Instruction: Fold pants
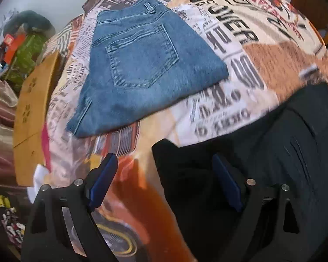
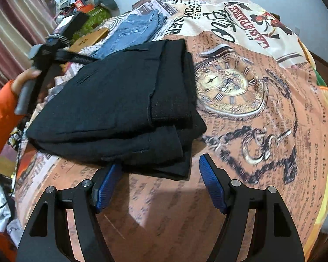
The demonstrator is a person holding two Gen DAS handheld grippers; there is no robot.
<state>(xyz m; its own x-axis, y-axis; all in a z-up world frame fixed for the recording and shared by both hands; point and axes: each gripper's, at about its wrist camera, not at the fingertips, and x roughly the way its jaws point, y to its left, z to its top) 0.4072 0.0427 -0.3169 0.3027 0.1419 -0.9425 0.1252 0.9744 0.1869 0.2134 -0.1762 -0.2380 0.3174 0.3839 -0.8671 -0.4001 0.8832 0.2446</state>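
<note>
Black pants lie folded in a thick stack on the printed bedspread; they also show in the left wrist view at lower right. My right gripper is open and empty, just in front of the stack's near edge, its left finger touching or nearly touching the cloth. My left gripper is open and empty, its right finger over the black pants' corner. The left tool and the hand holding it show at the far left of the stack.
Folded blue jeans lie beyond the black pants, also in the right wrist view. A cardboard box stands at the bed's left edge, with clutter and curtains behind. A wooden chair is at the far right.
</note>
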